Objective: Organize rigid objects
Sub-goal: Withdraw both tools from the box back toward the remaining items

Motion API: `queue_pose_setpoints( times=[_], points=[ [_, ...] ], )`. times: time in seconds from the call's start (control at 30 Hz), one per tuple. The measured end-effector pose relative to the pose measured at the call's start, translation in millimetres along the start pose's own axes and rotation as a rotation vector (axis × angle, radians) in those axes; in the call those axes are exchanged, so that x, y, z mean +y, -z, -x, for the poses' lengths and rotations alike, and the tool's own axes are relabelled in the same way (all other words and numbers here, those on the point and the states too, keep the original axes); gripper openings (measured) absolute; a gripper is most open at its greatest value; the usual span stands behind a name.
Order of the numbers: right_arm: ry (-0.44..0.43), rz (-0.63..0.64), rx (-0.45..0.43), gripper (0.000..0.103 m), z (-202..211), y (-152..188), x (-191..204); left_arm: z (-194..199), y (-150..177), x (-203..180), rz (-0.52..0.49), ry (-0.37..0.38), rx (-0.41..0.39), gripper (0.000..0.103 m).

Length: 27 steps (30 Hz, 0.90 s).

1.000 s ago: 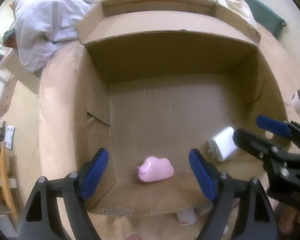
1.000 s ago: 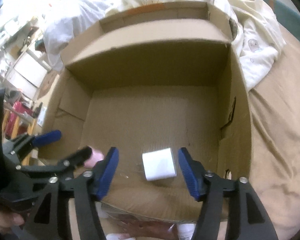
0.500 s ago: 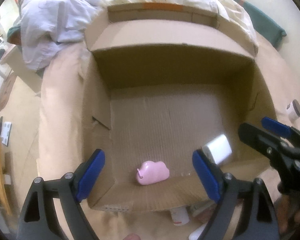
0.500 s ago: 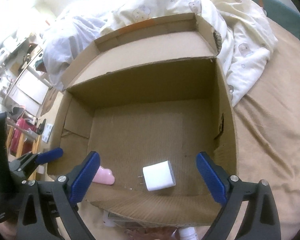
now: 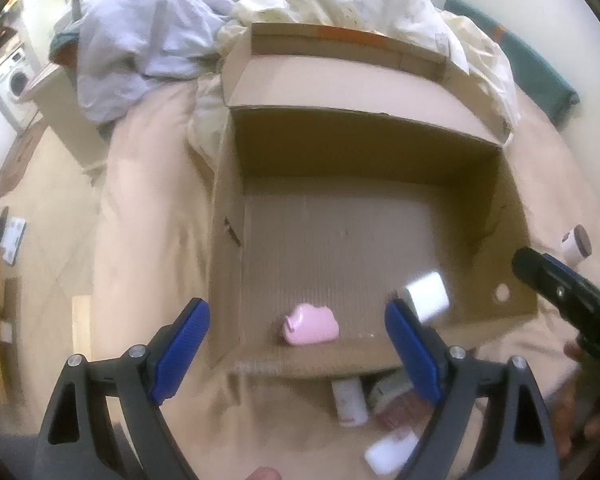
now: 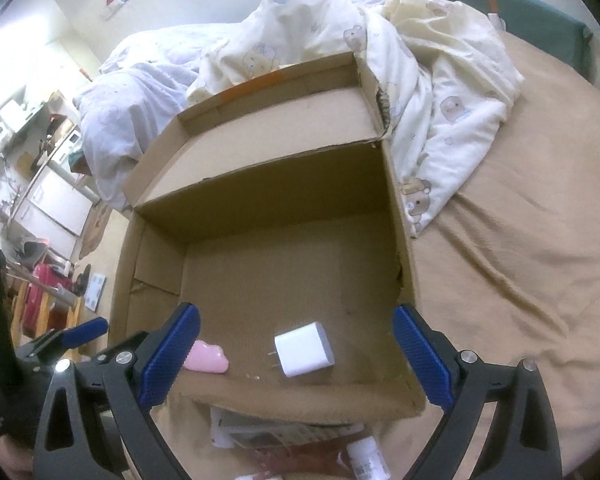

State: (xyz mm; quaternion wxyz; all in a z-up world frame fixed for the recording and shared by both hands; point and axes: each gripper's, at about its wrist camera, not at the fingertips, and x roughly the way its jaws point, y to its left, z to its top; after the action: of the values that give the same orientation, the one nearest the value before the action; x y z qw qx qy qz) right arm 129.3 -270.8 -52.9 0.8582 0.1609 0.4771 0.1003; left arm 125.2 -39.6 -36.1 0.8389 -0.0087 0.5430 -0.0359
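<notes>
An open cardboard box [image 5: 512, 216] [image 6: 404, 264] lies on a tan bed. On its floor near the front edge rest a pink cloud-shaped object [image 5: 310, 324] [image 6: 207, 357] and a white plug charger [image 5: 427, 297] [image 6: 303, 349], apart from each other. My left gripper [image 5: 298, 354] hovers open above the box's front edge, over the pink object, nothing between its blue pads. My right gripper [image 6: 296, 354] hangs open and wide above the charger without touching it. The right gripper's black finger shows at the right edge of the left wrist view.
In front of the box lie small white bottles [image 5: 348, 400] [image 6: 366, 460] and a packet [image 6: 268, 432]. A small white jar with a brown lid [image 5: 576, 243] sits on the bed right of the box. Rumpled duvets [image 6: 420, 64] press against the box's far side. The bed's left edge drops to the floor.
The right gripper spread its jaws wide and let go of the white charger, which now lies on the box floor. Both grippers have lifted and drawn back from the box.
</notes>
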Motion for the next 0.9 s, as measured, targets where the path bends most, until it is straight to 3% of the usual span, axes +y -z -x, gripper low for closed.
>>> queue_pose_setpoints(
  times=[0.53, 0.9],
  points=[
    [-0.014, -0.008, 0.020, 0.103, 51.4, 43.8, -9.5, 31.9, 51.6, 13.5, 0.034, -0.007, -0.022, 0.088],
    [-0.085, -0.087, 0.071, 0.103, 45.4, 64.8, -20.0, 24.2, 76.1, 30.7, 0.070, -0.042, -0.032, 0.088]
  ],
)
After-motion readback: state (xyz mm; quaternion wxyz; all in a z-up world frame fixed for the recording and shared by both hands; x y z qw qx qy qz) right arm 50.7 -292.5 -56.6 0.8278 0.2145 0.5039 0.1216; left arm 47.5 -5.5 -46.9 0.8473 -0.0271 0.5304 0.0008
